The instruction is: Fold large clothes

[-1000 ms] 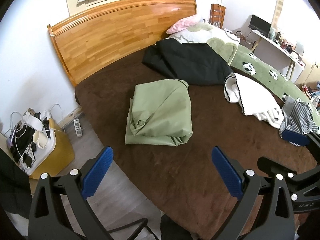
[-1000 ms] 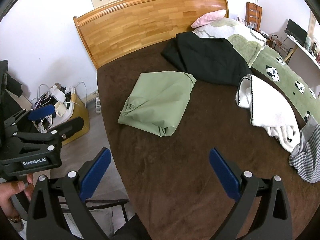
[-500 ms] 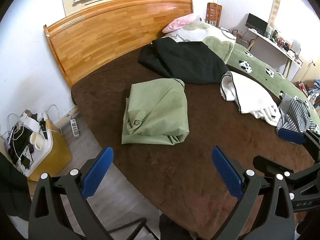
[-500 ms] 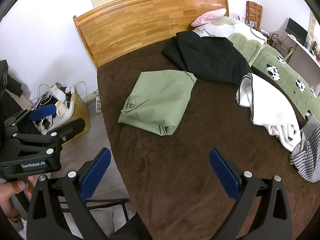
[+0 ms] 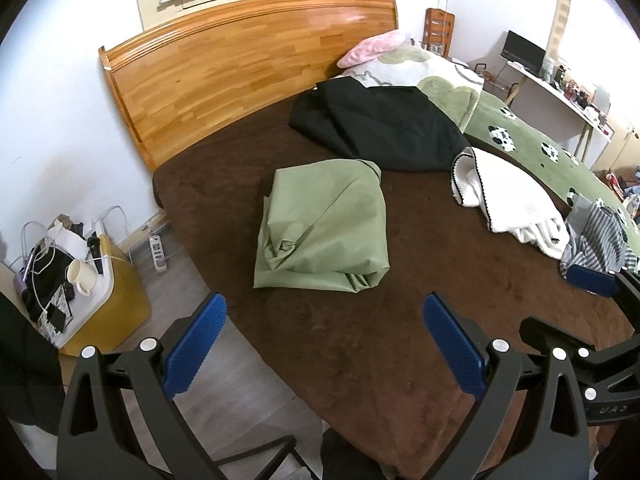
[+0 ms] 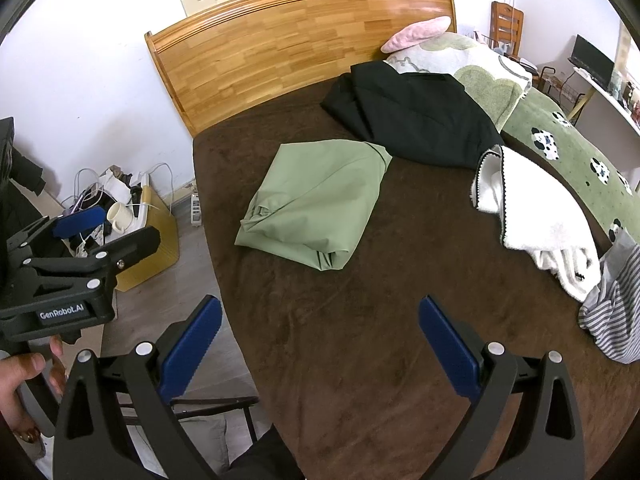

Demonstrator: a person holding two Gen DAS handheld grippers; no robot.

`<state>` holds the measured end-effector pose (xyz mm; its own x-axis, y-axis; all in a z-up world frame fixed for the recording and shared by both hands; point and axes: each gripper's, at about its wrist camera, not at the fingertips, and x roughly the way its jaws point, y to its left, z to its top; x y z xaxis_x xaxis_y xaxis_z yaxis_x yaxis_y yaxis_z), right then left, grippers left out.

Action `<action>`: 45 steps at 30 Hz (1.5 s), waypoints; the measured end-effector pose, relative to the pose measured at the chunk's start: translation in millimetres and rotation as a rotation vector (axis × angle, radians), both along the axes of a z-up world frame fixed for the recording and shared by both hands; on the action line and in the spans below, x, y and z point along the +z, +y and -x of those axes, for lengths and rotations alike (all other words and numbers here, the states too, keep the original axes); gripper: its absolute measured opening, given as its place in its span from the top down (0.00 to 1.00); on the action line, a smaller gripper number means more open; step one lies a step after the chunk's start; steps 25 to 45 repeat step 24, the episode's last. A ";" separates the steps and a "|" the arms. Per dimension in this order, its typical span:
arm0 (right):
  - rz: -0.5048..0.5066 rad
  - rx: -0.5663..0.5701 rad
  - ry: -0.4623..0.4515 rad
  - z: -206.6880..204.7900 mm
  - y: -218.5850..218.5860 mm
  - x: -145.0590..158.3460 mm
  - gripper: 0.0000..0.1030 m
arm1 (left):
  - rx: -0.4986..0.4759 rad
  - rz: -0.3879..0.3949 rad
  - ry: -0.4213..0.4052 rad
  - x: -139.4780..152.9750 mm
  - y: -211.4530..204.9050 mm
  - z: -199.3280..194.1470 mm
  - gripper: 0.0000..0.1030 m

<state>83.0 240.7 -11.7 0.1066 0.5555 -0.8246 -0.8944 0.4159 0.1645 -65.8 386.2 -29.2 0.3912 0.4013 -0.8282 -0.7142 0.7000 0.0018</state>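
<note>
A folded light green garment point(image 5: 324, 224) lies on the brown bed cover point(image 5: 360, 340), also in the right wrist view point(image 6: 316, 204). Behind it lies a black garment point(image 5: 384, 128) point(image 6: 416, 116). To the right lie a white garment with black trim point(image 5: 512, 200) point(image 6: 536, 224) and a grey striped one point(image 5: 604, 236) point(image 6: 616, 320). My left gripper point(image 5: 324, 344) is open and empty, held back from the green garment near the bed's edge. My right gripper point(image 6: 316, 344) is open and empty over the near part of the bed.
A wooden headboard point(image 5: 240, 64) stands at the back. A green cow-print duvet point(image 5: 536, 148) and pillows lie at the right. A yellow box point(image 5: 108, 312) with a mug and cables stands on the floor at the left. A desk point(image 5: 560, 84) is at the far right.
Both grippers have shifted slightly, the left view swinging a little so the bed sits further right. The clothes have not moved. Both grippers stay open.
</note>
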 end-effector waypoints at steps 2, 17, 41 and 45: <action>0.000 -0.001 0.002 -0.1 -0.8 -0.8 0.06 | 0.000 -0.001 0.003 -0.2 -0.7 1.3 0.06; 0.001 0.002 0.000 -1.2 -3.2 -1.8 0.06 | 0.005 -0.021 0.030 -2.0 1.0 0.5 0.06; 0.001 0.003 0.001 -2.8 -4.7 -2.6 0.06 | 0.002 -0.027 0.046 -2.3 -0.9 -0.4 0.06; 0.001 0.003 0.001 -2.8 -4.7 -2.6 0.06 | 0.002 -0.027 0.046 -2.3 -0.9 -0.4 0.06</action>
